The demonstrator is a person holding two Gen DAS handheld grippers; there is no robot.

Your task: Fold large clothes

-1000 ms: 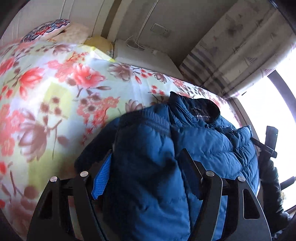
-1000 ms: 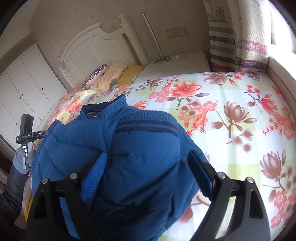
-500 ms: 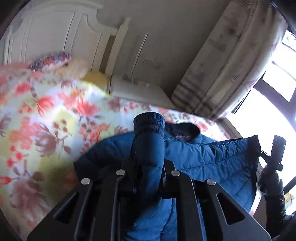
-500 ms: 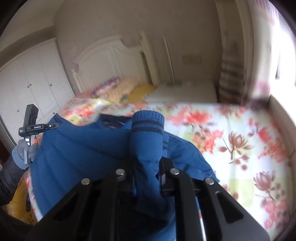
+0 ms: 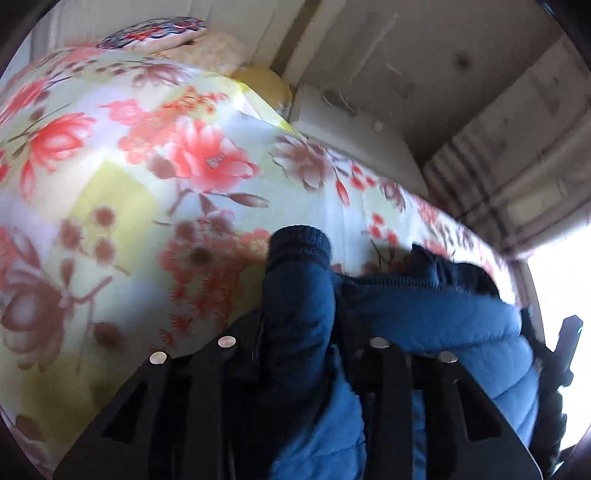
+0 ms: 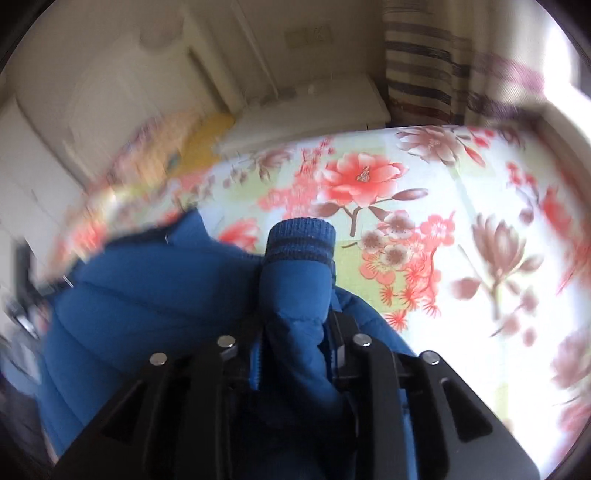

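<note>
Count: one blue puffer jacket (image 5: 436,317); two sleeves, each with a ribbed knit cuff; two black grippers; one floral bedspread (image 5: 122,206); pillows at the headboard, number unclear through the blur; one white nightstand (image 6: 306,107); one striped curtain (image 6: 424,66).

Left gripper (image 5: 299,332): clamped on the left sleeve (image 5: 295,295), fingers pressed against both sides of the padded fabric. The dark cuff (image 5: 300,244) stands upright just past the fingertips.

Right gripper (image 6: 295,332): clenched on the right sleeve (image 6: 295,291) in the same way. Its cuff (image 6: 301,240) is blue with one darker stripe and points up and away from the camera.

Jacket: deep blue, quilted in horizontal channels, with a dark collar (image 5: 465,273) visible in the left wrist view. The body lies on the bedspread between the two grippers, bunched and puffed, and both sleeves are lifted off it in the grippers' grasp.

Surface: bedspread in white and pale yellow-green squares, printed with coral-red and brown blossoms.

Room: patterned pillow (image 5: 155,31) and a yellow one (image 5: 266,83) at the head of the bed; white headboard (image 6: 122,92) behind; nightstand beside the bed; wall socket (image 6: 308,35) above it; curtain at far right, bright window light past it. Both views are motion-blurred.
</note>
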